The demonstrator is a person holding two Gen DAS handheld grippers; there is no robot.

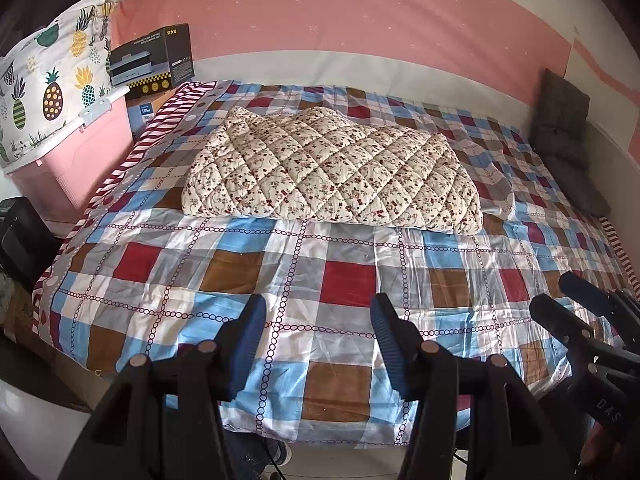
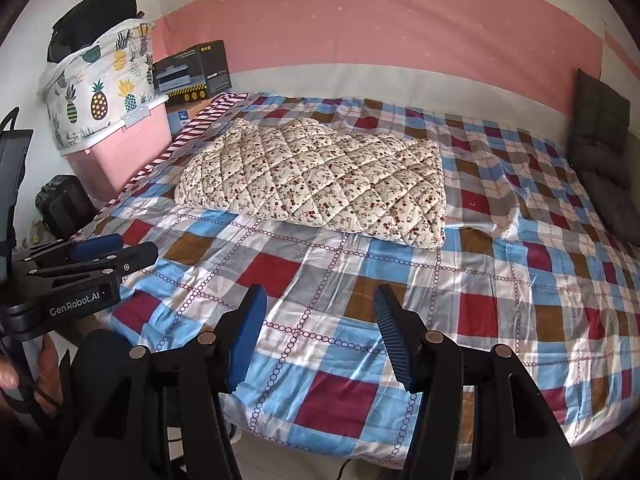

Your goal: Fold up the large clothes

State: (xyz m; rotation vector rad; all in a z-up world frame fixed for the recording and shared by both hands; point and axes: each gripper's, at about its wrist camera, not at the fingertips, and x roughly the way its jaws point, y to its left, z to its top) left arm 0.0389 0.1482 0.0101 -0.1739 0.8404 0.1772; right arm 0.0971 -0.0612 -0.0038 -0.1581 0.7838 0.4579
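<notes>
Folded floral quilted blanket (image 1: 332, 170) lying flat on the far half of the bed, a little left of centre, resting on the checked bedspread (image 1: 344, 280) of red, blue, brown and grey squares. Near edge of the fold facing the grippers — well apart from both.

Left gripper (image 1: 318, 340) hovering over the near edge of the bed, jaws parted with only bedspread showing in the gap, nothing between the blue pads (image 1: 250, 344). Right gripper (image 2: 320, 332) just beside it on the right, likewise parted and empty, pointing down toward the spread. Each visible in the other's view: the right one at the right rim of the left wrist view, the left one at the left rim of the right wrist view, with a hand (image 2: 24, 364) wrapped on its handle.

Far left, beside the bed: a pink storage bin (image 1: 80, 152), a pineapple-print bag (image 1: 52, 80) on top of it, a dark printed box (image 1: 154, 60) just behind. Far right corner — a dark grey cushion (image 1: 564, 120) leaning on the wall. Pink and white wall (image 1: 360, 12) behind.
</notes>
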